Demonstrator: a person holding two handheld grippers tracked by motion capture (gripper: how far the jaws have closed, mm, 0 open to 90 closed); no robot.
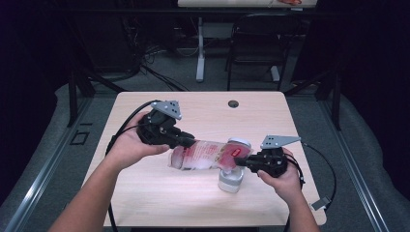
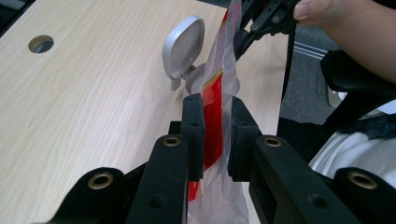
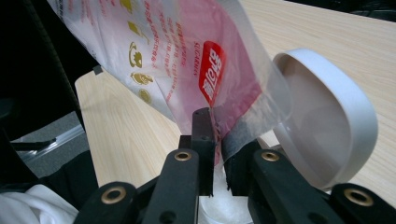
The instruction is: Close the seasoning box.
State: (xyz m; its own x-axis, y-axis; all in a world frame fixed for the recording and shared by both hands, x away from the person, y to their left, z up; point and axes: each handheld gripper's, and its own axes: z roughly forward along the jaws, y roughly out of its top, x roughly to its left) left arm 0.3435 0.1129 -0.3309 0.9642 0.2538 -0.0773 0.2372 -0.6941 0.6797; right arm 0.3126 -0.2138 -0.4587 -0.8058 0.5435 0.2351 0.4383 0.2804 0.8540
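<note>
Two grippers — left (image 1: 191, 141), right (image 1: 240, 162) — fingers pinching bag (image 1: 205, 154) edges, above open jar (image 1: 231, 179)

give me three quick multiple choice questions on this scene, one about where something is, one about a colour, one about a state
1. Where is the clear plastic bag with red print?
A. flat on the table
B. held between the two grippers above the small white flip-lid jar
C. on the floor

2. What colour is the bag's label patch?
A. red
B. blue
C. green

3. How is the jar's round lid?
A. shut
B. flipped open
C. missing

Answers: 1 B, the high view shows the left gripper and right gripper each clamped on an end of the bag over the jar. 2 A, the right gripper view shows a red patch. 3 B, the lid stands tilted back.
</note>
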